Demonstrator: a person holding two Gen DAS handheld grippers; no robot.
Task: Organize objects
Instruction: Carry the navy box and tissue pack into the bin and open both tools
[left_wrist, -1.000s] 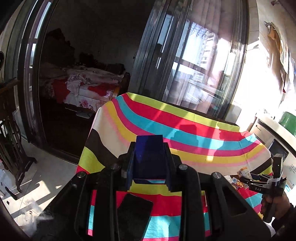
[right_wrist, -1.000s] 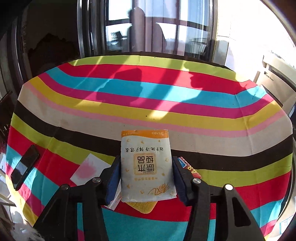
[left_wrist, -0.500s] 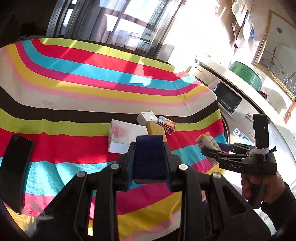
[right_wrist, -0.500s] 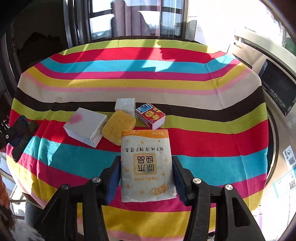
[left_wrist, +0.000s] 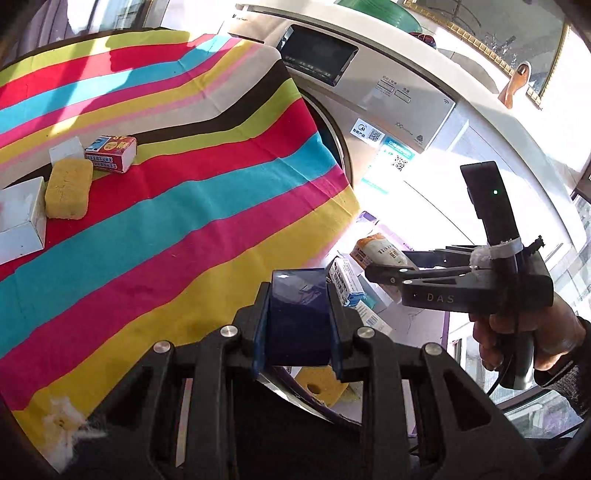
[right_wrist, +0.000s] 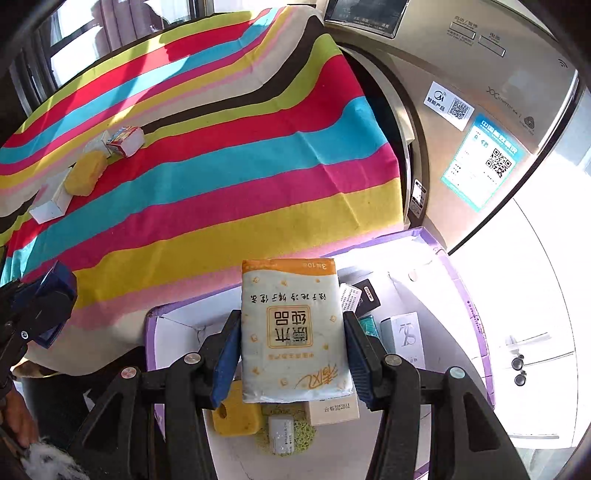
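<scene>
Over the purple-rimmed box (right_wrist: 469, 288), beside the table's right edge: right gripper (right_wrist: 293, 345) has its jaws clamped on a tissue pack (right_wrist: 293, 332), pointing steeply down at the box interior. Left gripper (left_wrist: 298, 325) has its jaws clamped on a dark blue block (left_wrist: 298, 314), sitting just off the same table edge, box partly beneath it.

Judged step: drop both items into the box. To do it well, lower the pack to a bare patch of the box floor before parting the jaws; the floor below is crowded with a yellow sponge (right_wrist: 236, 413), a small white packet (right_wrist: 281, 432) and several cartons, so the pack would otherwise land tilted on them. Release one hand at a time; the two grippers are near each other.

Farther out on the striped cloth (left_wrist: 166, 192), near its far left edge: a second sponge (left_wrist: 68, 188), a red-and-blue carton (left_wrist: 110, 153) and two white boxes not yet collected.

View differences: the right wrist view shows the box floor and rim; the left shows only a corner of it, but also the hand (left_wrist: 524, 332) on the right gripper. Washing machine (left_wrist: 388, 74) stands behind.
</scene>
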